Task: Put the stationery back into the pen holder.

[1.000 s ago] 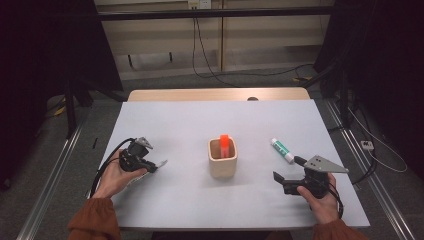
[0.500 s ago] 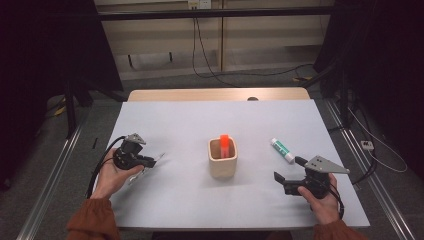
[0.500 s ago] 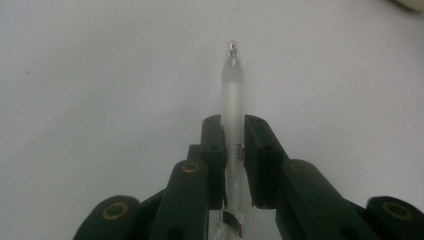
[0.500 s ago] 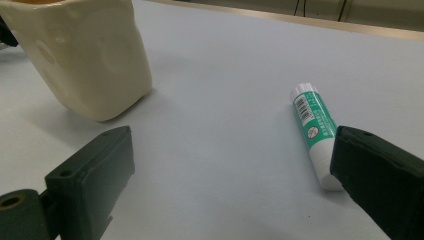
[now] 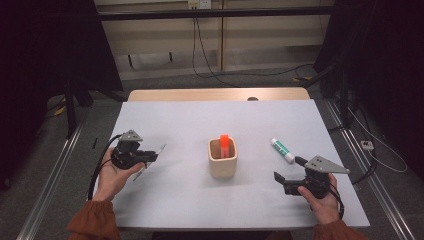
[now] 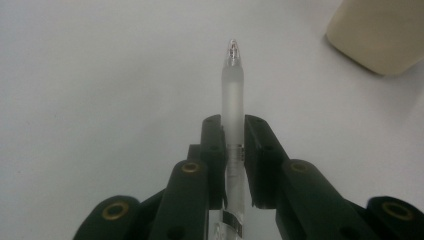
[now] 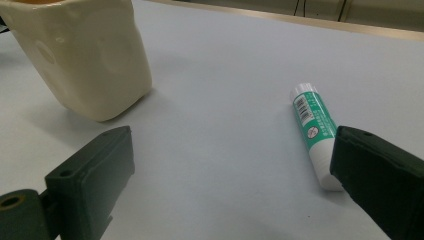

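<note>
High view: one pen (image 5: 150, 161), one cup (image 5: 222, 161), one tube (image 5: 282, 150).

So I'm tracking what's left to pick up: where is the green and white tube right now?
In the high view the green and white tube lies flat on the table's right side, right of the beige cup and just beyond the open right gripper.

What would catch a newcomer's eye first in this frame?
The orange item standing in the cream cup at the table's middle draws the eye. Next, the frosted pen clamped in the left hand-held gripper, and the green-and-white tube lying right of the cup.
</note>
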Demonstrator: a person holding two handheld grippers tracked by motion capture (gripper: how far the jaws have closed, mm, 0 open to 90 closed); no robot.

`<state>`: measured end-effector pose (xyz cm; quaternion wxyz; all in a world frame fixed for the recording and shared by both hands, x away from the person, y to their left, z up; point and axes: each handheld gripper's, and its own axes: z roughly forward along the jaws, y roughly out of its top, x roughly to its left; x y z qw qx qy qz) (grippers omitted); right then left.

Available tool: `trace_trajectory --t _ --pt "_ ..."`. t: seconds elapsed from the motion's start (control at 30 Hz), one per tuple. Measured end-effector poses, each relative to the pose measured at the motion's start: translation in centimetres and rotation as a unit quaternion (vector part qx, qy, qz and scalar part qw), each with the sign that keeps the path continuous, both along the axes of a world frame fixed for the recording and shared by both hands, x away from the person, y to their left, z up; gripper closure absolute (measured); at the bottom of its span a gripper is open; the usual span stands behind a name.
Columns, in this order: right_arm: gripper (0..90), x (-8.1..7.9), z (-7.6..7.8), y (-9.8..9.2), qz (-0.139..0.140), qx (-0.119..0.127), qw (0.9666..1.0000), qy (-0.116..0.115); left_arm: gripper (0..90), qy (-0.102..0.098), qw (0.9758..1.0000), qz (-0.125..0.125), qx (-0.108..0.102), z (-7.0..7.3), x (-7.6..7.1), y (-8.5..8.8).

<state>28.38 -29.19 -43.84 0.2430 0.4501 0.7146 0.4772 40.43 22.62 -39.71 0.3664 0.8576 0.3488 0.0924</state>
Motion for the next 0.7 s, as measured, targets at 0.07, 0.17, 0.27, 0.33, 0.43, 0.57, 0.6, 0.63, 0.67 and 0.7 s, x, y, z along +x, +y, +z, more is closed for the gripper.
trace_trajectory --t 0.07,0.17,0.27,0.33,0.43,0.57,0.6,0.63,0.67,0.7 --pt "3.8 0.0 0.0 0.0 0.0 0.001 1.0 -0.001 80.3 0.001 0.9999 -0.003 -0.017 0.2 -0.1 -0.1" --pt "3.8 0.0 0.0 0.0 0.001 0.001 1.0 -0.002 80.3 -0.005 0.9997 -0.007 -0.023 0.5 -0.4 -0.3" --pt "3.8 0.0 0.0 0.0 0.0 0.001 1.0 -0.002 80.3 -0.02 0.9993 -0.007 -0.032 0.9 -0.9 -0.6" --pt "3.8 0.0 0.1 0.0 0.001 0.002 1.0 -0.002 80.3 -0.026 0.9989 -0.01 -0.039 1.3 -1.2 -0.7" --pt "3.8 0.1 0.0 0.1 0.003 0.001 1.0 -0.002 80.2 -0.036 0.9977 -0.013 -0.056 1.6 -1.6 -1.2" --pt "3.8 0.2 0.0 0.1 0.004 0.001 1.0 -0.004 80.3 -0.059 0.9953 -0.018 -0.074 2.1 -2.1 -1.7" --pt "3.8 0.2 0.0 0.2 0.005 0.002 1.0 -0.003 80.3 -0.063 0.9947 -0.019 -0.079 2.2 -2.3 -1.8" --pt "3.8 0.2 0.0 0.2 0.004 0.001 1.0 -0.003 80.3 -0.071 0.9938 -0.021 -0.083 2.3 -2.4 -1.9" --pt "3.8 0.2 0.0 0.2 0.004 0.002 1.0 -0.003 80.3 -0.08 0.9931 -0.02 -0.083 2.4 -2.5 -2.1" --pt "3.8 0.2 0.0 0.2 0.005 0.001 1.0 -0.003 80.3 -0.084 0.9924 -0.02 -0.087 2.4 -2.6 -2.1"
